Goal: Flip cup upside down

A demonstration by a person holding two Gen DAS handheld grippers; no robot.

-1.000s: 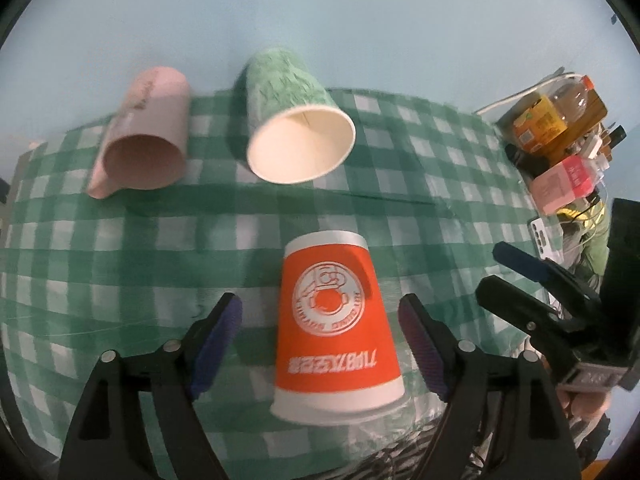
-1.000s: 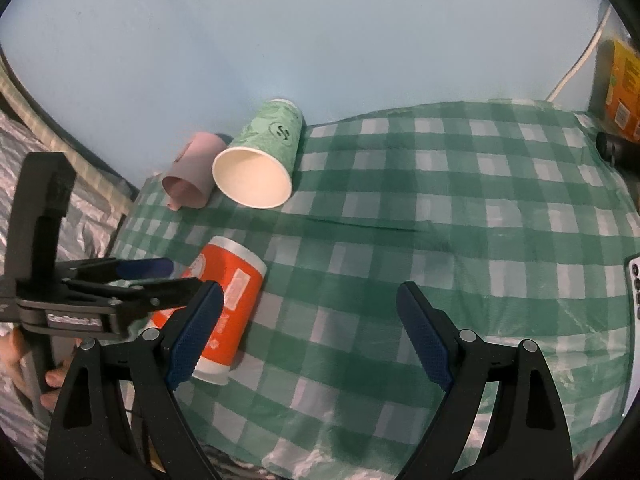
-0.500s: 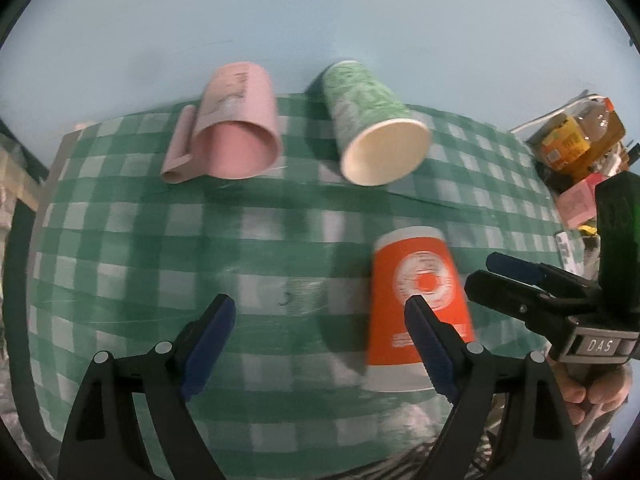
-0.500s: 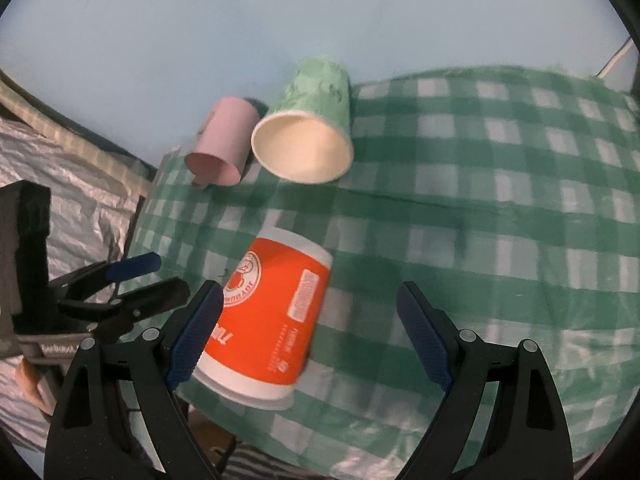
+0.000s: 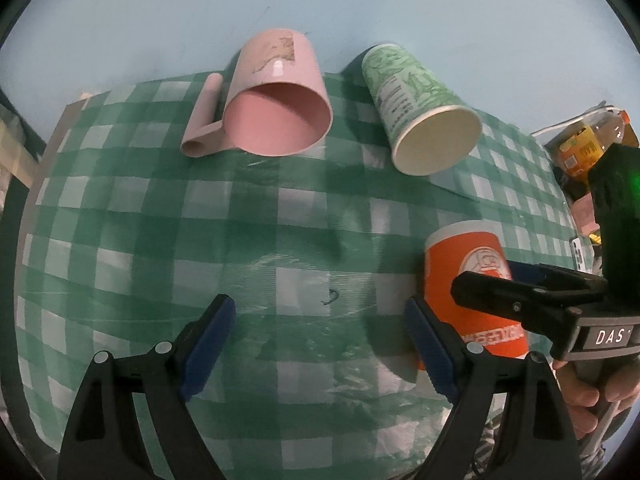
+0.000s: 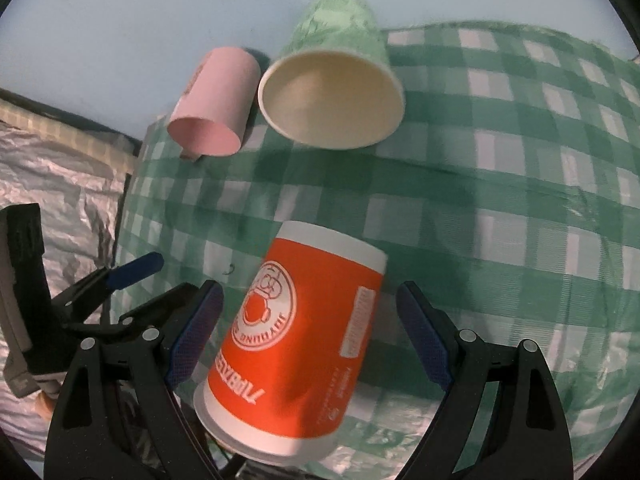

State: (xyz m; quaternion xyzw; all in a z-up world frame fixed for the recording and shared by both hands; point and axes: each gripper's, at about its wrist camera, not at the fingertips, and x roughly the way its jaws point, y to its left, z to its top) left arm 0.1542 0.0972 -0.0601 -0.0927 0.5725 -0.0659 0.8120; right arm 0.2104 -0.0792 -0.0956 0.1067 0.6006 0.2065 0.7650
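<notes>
An orange paper cup [image 6: 304,344] lies on its side near the table's front edge, its rim toward me; it also shows in the left wrist view [image 5: 468,280]. My right gripper [image 6: 310,334] is open with its blue pads on either side of the cup, not touching. My left gripper [image 5: 320,344] is open and empty over bare cloth, left of the orange cup. A green paper cup [image 5: 420,104] and a pink mug [image 5: 276,108] lie on their sides at the back.
The table wears a green checked cloth [image 5: 200,220]. Bottles and packets [image 5: 588,140] crowd the right edge. Crinkled silver sheeting [image 6: 52,184] lies beyond the left edge. A pale blue wall stands behind.
My right gripper moved in over the orange cup, which now sits between its pads. My left gripper swung left, away from the cup, toward the pink mug.
</notes>
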